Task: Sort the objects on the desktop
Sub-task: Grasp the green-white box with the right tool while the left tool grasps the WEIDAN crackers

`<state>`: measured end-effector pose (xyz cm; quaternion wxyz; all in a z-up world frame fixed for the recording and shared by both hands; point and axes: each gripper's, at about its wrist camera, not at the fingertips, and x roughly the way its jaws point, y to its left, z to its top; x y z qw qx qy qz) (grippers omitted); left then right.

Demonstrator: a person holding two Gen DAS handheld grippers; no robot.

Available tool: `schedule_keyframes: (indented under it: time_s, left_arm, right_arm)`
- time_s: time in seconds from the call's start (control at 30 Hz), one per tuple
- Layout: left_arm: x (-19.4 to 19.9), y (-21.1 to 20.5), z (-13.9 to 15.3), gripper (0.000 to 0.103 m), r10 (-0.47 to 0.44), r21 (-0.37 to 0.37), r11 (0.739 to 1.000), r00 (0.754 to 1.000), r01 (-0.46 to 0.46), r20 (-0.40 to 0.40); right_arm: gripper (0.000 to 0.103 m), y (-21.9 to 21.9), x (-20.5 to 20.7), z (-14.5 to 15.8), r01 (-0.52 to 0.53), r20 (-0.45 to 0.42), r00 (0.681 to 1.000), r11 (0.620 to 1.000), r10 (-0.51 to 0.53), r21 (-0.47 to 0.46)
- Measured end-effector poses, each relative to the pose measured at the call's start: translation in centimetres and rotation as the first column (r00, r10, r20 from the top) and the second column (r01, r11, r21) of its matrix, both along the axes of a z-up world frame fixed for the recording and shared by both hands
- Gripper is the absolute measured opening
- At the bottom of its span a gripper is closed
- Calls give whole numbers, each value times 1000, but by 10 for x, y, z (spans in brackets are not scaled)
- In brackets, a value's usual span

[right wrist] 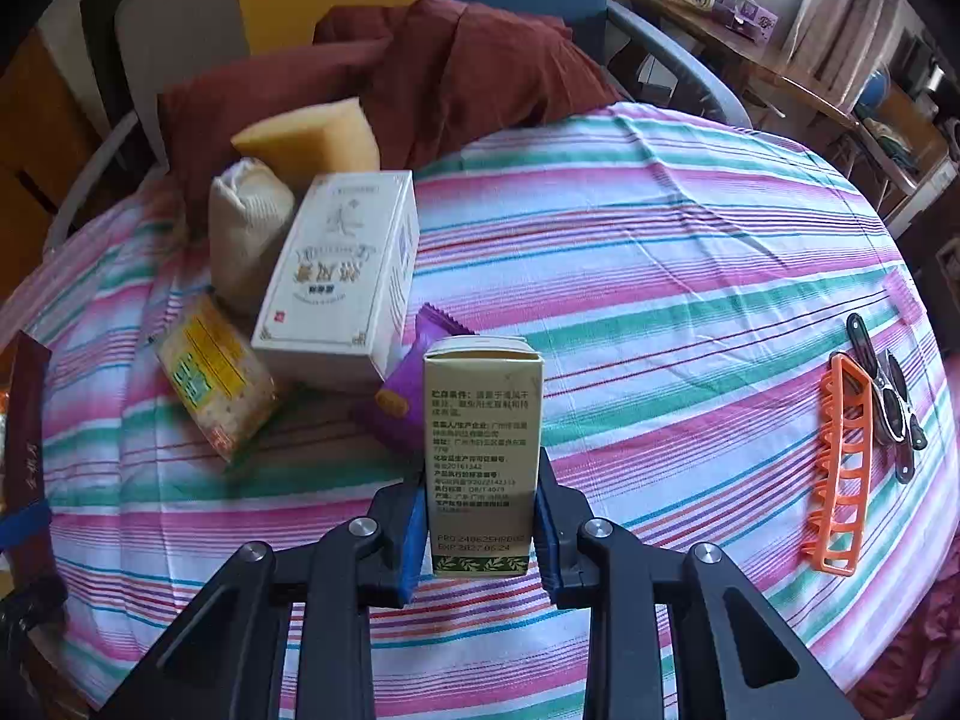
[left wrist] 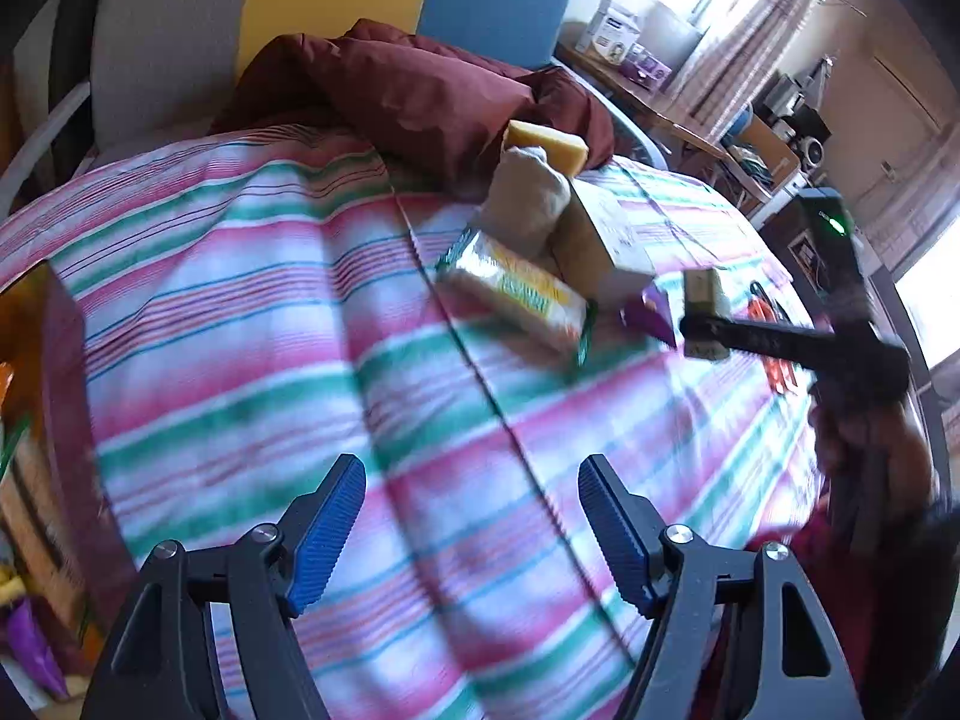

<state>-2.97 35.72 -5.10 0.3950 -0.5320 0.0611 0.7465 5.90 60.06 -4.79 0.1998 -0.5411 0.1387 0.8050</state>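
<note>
My right gripper [right wrist: 480, 498] is shut on a small olive-green carton [right wrist: 482, 456] with printed text, its blue pads pressed on both sides. In the left wrist view the same carton [left wrist: 707, 300] shows in the right gripper's black jaws at the right. Behind it lie a purple snack packet [right wrist: 401, 396], a white box [right wrist: 345, 276], a cracker pack [right wrist: 213, 378], a cloth pouch [right wrist: 246, 228] and a yellow sponge [right wrist: 312, 141]. My left gripper [left wrist: 471, 498] hangs open over the striped cloth [left wrist: 270, 324], nothing between its blue pads [left wrist: 327, 531].
An orange plastic rack [right wrist: 840, 468] and dark folding knives [right wrist: 888, 402] lie at the table's right edge. A maroon cloth [right wrist: 456, 60] is heaped at the back. A brown box [right wrist: 24, 432] sits at the left edge. Shelves with clutter [left wrist: 750, 144] stand beyond.
</note>
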Motion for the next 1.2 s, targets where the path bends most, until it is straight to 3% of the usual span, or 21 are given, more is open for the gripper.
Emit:
schedule_keyframes:
  time_s: [0.23, 0.43, 0.6, 0.77, 0.9, 1.07, 1.13, 1.2]
  left_arm:
    - [-34, 45, -9, 74, 51, 8, 999, 994, -52, 100]
    - [-64, 75, -28, 74, 147, -7, 989, 965, -149, 216]
    - [-78, 93, -39, 74, 216, -54, 976, 946, -209, 243]
    - [-83, 116, -41, 75, 249, -109, 967, 948, -232, 197]
    - [-81, 143, -44, 87, 227, -192, 960, 967, -202, 115]
    - [-60, 174, -54, 97, 78, -345, 934, 995, -96, -65]
    - [-48, 174, -57, 98, 20, -355, 933, 991, -66, -131]
    - [-46, 165, -57, 98, 30, -321, 944, 989, -75, -144]
  right_arm:
    - [30, 13, -7, 10, 37, -61, 997, 999, -37, -1]
    - [30, 19, -11, 9, 27, -95, 995, 1000, -28, -11]
    - [30, 17, -11, 14, 12, -123, 992, 1000, -14, -21]
    - [30, 14, -10, 17, -4, -144, 990, 999, -1, -32]
    - [30, 12, -10, 19, -16, -151, 988, 999, 11, -35]
    - [30, 12, -8, 20, -17, -159, 987, 999, 10, -39]
    - [30, 11, -8, 20, -17, -159, 987, 999, 10, -39]
    - [30, 11, -8, 20, -20, -159, 987, 999, 14, -37]
